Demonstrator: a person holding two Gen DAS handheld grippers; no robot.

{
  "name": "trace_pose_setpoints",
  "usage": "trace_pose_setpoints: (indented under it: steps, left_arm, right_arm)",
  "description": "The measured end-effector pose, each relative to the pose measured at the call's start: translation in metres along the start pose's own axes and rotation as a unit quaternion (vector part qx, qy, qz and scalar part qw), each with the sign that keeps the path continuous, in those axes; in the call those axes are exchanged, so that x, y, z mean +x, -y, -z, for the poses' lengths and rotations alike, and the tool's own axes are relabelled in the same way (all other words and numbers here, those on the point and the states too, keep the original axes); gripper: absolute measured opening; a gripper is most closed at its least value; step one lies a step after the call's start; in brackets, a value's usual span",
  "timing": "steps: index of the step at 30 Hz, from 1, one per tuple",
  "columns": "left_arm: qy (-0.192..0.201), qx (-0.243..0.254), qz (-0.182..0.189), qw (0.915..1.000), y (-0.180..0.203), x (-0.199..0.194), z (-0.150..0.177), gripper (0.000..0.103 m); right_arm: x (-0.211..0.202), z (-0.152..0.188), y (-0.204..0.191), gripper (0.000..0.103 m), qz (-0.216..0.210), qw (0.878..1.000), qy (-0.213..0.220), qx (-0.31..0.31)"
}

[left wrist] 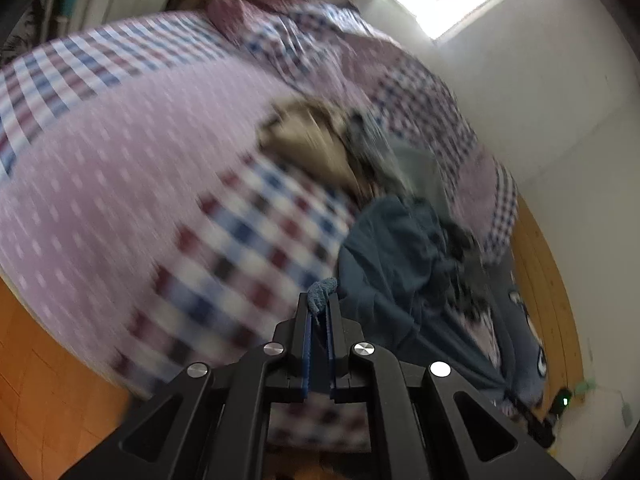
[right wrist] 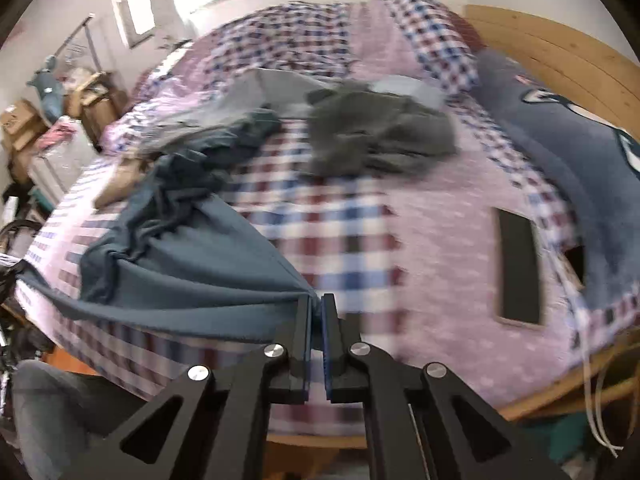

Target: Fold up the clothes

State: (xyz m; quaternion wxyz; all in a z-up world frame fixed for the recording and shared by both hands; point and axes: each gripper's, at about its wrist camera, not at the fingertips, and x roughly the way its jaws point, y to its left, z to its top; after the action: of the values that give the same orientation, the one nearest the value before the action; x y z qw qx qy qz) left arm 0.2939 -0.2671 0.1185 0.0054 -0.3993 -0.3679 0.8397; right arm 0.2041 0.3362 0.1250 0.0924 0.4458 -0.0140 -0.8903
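Right wrist view: each tool (right wrist: pixel 316 304) (left wrist: pixel 319 304) pinches a corner of the blue cloth (right wrist: pixel 192 264), stretching it flat for folding over the bed (right wrist: pixel 440 240).

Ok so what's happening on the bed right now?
A person is folding laundry with a pair of tongs in each hand. Both the left tongs and the right tongs are shut on edges of the same blue garment, which is stretched between them over the checked bedspread. A grey garment lies crumpled further back, untouched. The pictures are blurred.
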Motion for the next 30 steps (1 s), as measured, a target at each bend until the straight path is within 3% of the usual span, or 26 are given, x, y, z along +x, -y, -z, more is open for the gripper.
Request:
trace_pose_setpoints:
  steps: [5, 10, 16, 19, 21, 26, 30]
  left_arm:
    - [-0.061, -0.010, -0.006, 0.9980, 0.008, 0.004, 0.052, 0.005]
    - [-0.098, -0.010, -0.055, 0.9936, -0.006, -0.002, 0.085, 0.005]
    - [-0.093, -0.042, -0.077, 0.9918, -0.025, -0.019, 0.104, 0.008]
    - [-0.083, -0.036, -0.084, 0.9923, -0.024, -0.029, 0.108, 0.015]
    - [-0.076, -0.033, -0.089, 0.9926, -0.022, -0.036, 0.110, 0.023]
    - [-0.032, -0.018, -0.085, 0.9957, -0.011, -0.058, 0.104, 0.057]
    - [0.011, 0.031, -0.075, 0.9966, 0.017, -0.065, 0.097, 0.063]
  right_arm:
    - [-0.004, 0.028, 0.019, 0.003, 0.000, 0.999, -0.040, -0.018]
    - [0.007, 0.044, 0.011, 0.003, 0.015, 0.997, -0.065, -0.039]
    - [0.019, 0.055, 0.013, 0.005, 0.026, 0.994, -0.102, -0.042]
    - [0.015, 0.058, 0.024, 0.005, 0.060, 0.991, -0.115, -0.042]
    - [0.006, 0.059, 0.037, 0.005, 0.074, 0.991, -0.109, -0.030]
    - [-0.015, 0.047, 0.048, 0.006, 0.067, 0.996, -0.052, 0.008]
    - [-0.020, 0.028, 0.029, 0.008, 0.020, 0.999, 0.014, 0.028]
